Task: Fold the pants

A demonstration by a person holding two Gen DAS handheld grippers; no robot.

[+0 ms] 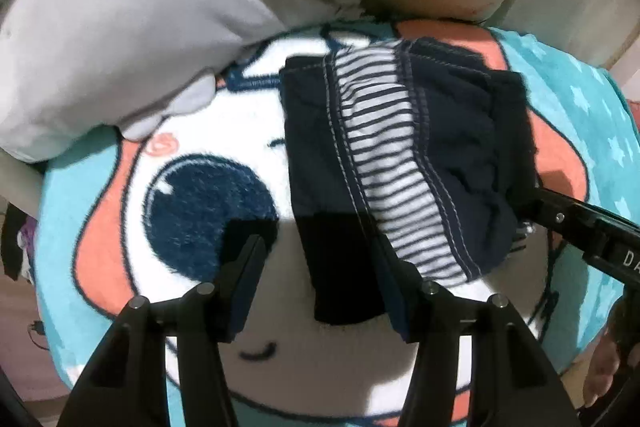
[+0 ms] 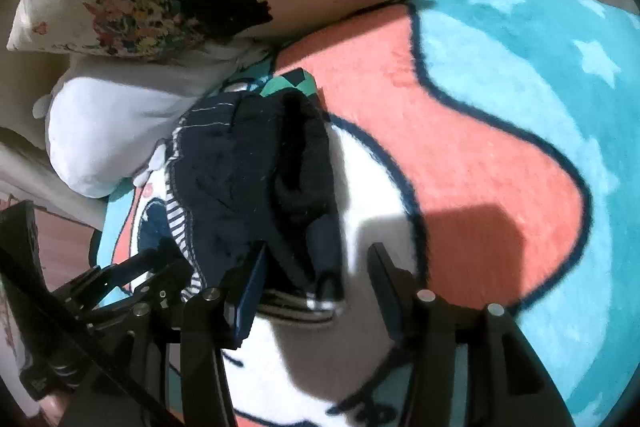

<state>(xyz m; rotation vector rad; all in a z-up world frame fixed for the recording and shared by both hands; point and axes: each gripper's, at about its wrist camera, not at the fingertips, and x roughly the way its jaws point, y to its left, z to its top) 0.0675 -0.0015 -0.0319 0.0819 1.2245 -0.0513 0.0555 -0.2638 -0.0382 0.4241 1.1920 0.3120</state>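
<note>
The dark navy pants point(image 1: 452, 155) lie folded in a compact bundle on the cartoon blanket point(image 1: 120, 227), their white-and-navy striped lining point(image 1: 384, 163) showing along the middle. My left gripper point(image 1: 320, 263) is open just in front of the bundle's near edge, its right finger touching the fabric. In the right wrist view the pants point(image 2: 248, 179) sit ahead and left. My right gripper point(image 2: 316, 267) is open, its jaws on either side of the bundle's near corner. The right gripper also shows in the left wrist view point(image 1: 560, 215) at the bundle's right edge.
A white pillow point(image 1: 120, 39) lies at the back left and a floral cushion point(image 2: 132, 7) behind it. The left gripper shows in the right wrist view point(image 2: 132, 287) at lower left. The blanket's teal starred part point(image 2: 520, 87) spreads to the right.
</note>
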